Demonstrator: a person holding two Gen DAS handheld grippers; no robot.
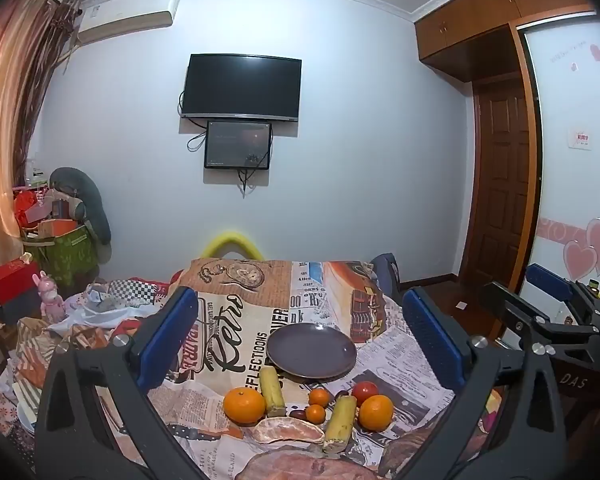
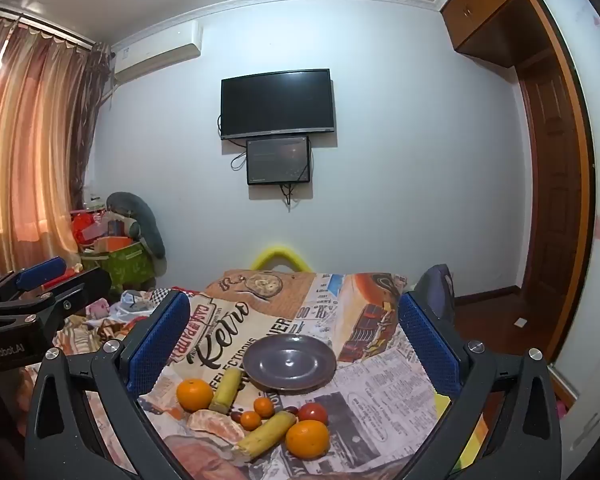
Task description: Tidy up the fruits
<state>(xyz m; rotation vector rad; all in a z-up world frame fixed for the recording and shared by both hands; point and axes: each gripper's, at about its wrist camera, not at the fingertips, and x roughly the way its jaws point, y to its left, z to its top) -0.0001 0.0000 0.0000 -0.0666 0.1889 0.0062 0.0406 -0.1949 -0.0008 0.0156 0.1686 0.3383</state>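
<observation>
An empty grey plate (image 1: 311, 351) (image 2: 290, 364) sits on a newspaper-print cloth. In front of it lie two oranges (image 1: 244, 405) (image 1: 376, 412), two yellow-green sugarcane pieces (image 1: 272, 391) (image 1: 340, 423), two small tangerines (image 1: 319, 397) (image 1: 315, 414), a red tomato (image 1: 365, 392), a peeled citrus segment (image 1: 288, 431) and dark grapes (image 1: 298, 414). My left gripper (image 1: 300, 344) is open above the table and holds nothing. My right gripper (image 2: 294, 344) is open and empty beside it, also seen in the left wrist view (image 1: 540, 312).
The covered table (image 1: 240, 320) stands in a bedroom. A cluttered bed (image 1: 80, 320) with toys and boxes is at left. A dark chair back (image 1: 386, 276) is at the far right edge. A television (image 1: 241, 86) hangs on the far wall.
</observation>
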